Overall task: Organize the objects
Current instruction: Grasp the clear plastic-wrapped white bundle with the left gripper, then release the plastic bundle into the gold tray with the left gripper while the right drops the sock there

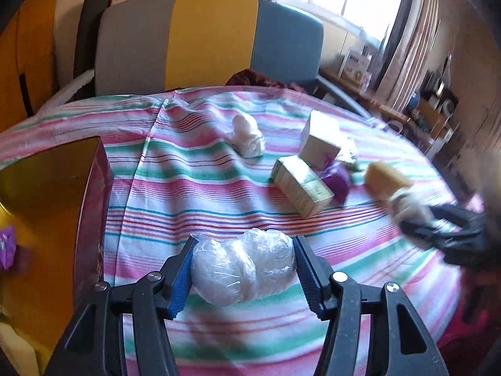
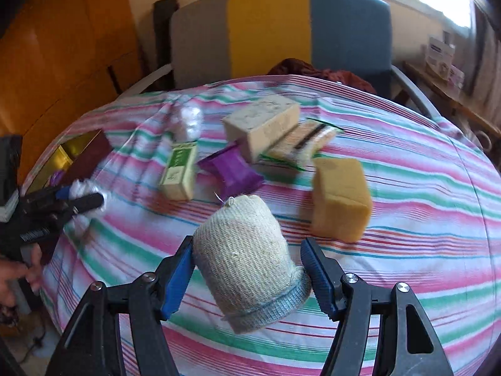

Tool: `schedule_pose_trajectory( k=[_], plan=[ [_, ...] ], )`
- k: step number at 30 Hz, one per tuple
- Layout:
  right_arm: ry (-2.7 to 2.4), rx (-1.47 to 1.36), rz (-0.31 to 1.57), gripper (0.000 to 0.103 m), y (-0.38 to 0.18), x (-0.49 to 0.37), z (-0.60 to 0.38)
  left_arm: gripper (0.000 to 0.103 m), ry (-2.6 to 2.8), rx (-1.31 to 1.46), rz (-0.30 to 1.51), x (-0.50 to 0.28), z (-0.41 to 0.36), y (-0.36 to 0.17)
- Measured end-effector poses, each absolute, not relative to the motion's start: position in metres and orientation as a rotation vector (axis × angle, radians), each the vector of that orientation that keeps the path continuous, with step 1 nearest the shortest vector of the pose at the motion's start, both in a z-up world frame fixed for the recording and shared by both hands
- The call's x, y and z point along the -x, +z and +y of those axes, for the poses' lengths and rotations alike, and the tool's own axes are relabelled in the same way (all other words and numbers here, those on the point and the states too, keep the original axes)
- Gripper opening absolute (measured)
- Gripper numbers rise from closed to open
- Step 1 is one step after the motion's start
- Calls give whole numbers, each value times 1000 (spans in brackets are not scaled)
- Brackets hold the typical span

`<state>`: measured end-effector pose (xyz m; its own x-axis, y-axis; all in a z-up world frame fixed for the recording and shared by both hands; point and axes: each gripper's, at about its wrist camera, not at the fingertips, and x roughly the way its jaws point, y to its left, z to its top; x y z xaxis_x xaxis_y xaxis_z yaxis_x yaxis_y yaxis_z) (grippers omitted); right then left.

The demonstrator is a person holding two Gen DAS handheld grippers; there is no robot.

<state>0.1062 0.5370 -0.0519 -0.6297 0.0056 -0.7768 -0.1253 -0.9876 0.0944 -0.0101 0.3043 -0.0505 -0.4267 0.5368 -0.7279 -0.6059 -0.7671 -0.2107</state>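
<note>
the left gripper [image 1: 242, 271] is closed on a plastic-wrapped white bundle [image 1: 242, 274], both pads touching it, over the striped cloth [image 1: 194, 175] just beside the gold-lined box [image 1: 53, 169]; the right gripper [image 2: 247, 272] grips a knitted pouch [image 2: 247, 260], tilted, near the yellow sponge [image 2: 339, 199]

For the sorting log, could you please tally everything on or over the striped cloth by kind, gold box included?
Plastic-wrapped bundles: 2
Cartons: 2
Purple packets: 2
Yellow block: 1
Knitted pouch: 1
Scourer pack: 1
Gold box: 1
Total: 10
</note>
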Motion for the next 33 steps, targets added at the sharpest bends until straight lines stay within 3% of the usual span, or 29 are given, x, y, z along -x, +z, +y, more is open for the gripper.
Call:
schedule_pose_trajectory(
  k=[17,33],
  plan=[
    [2738,1377,116,68,-62,-105,527,60,2387,875,25,-7,203,13],
    [2747,1341,84,68,-58,-108,523,60,2581,1230,4,54,115,-44]
  ],
)
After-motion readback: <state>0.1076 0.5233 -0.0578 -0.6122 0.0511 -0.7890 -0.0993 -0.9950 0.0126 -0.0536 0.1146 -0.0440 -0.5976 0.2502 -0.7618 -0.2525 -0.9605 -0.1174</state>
